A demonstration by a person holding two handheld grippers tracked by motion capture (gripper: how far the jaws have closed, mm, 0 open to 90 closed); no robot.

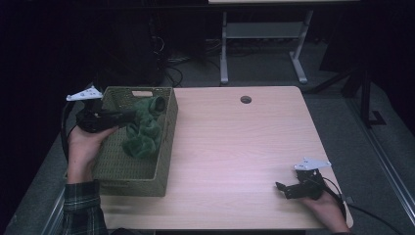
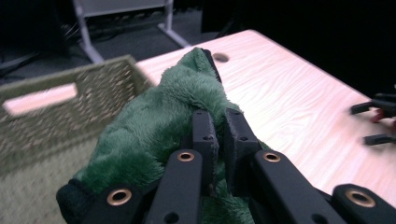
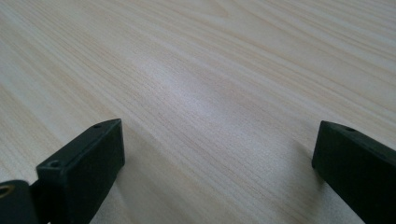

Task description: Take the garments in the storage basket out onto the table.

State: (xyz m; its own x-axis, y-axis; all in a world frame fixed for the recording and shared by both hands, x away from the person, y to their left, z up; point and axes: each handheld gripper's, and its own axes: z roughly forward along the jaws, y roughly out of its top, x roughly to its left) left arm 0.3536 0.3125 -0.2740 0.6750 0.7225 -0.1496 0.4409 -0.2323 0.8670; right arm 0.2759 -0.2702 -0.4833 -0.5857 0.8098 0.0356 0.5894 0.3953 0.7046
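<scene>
While the left gripper point(image 1: 131, 115) is clamped on the fuzzy green cloth point(image 1: 143, 128) above the woven olive basket point(image 1: 166, 147) at the worktop's left, lift until it clears the rim; the right gripper point(image 1: 283, 188) rests open and empty

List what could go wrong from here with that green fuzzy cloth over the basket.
1. The left gripper pinches only a fold of the green cloth; plush fabric could slip free.
2. Most of the cloth hangs low inside the woven basket; it might drag on the wall and tip or shift the basket.
3. The right gripper rests open far across the table, so it cannot steady the basket.
</scene>
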